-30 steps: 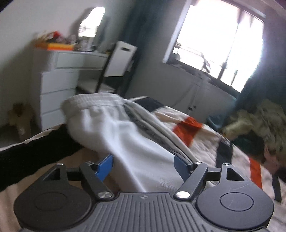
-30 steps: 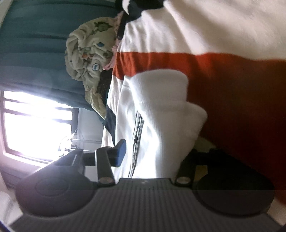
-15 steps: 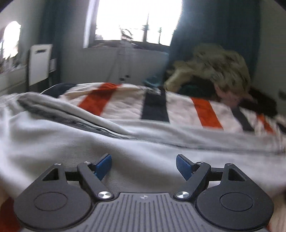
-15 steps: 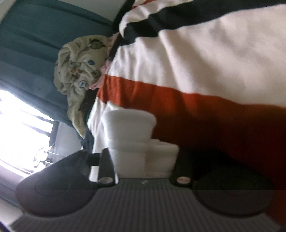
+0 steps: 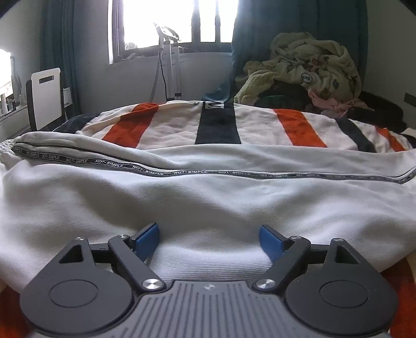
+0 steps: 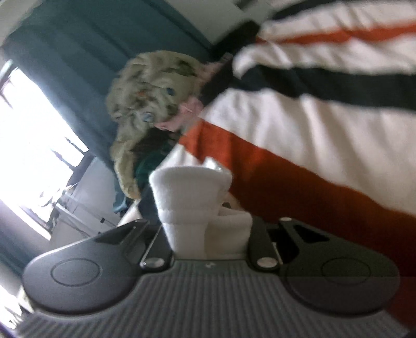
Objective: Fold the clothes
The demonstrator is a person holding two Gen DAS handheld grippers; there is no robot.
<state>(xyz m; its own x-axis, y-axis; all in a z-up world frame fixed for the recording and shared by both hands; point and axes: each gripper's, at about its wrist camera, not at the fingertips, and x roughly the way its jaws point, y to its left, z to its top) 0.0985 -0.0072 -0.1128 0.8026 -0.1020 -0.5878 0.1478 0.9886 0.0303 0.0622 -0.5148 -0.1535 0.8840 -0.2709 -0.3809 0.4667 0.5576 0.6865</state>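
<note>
White track pants (image 5: 182, 197) with a black lettered side stripe lie stretched across the striped bedspread (image 5: 218, 124) in the left wrist view. My left gripper (image 5: 209, 240) is open, its blue pads on either side of the near edge of the white cloth, low over the bed. In the right wrist view my right gripper (image 6: 208, 234) is shut on the bunched white cuffs of the pants (image 6: 189, 197), lifted above the bedspread (image 6: 299, 145). Its fingertips are hidden by the cloth.
A heap of cream fleece and other clothes (image 5: 304, 70) lies at the far right of the bed; it also shows in the right wrist view (image 6: 148, 104). A window (image 5: 176, 23), dark curtains and a white chair (image 5: 48, 96) stand beyond the bed.
My left gripper swung from the waistband end to face across the pants and dropped to their near edge. My right gripper closed on the cuffs and lifted them, tilting.
</note>
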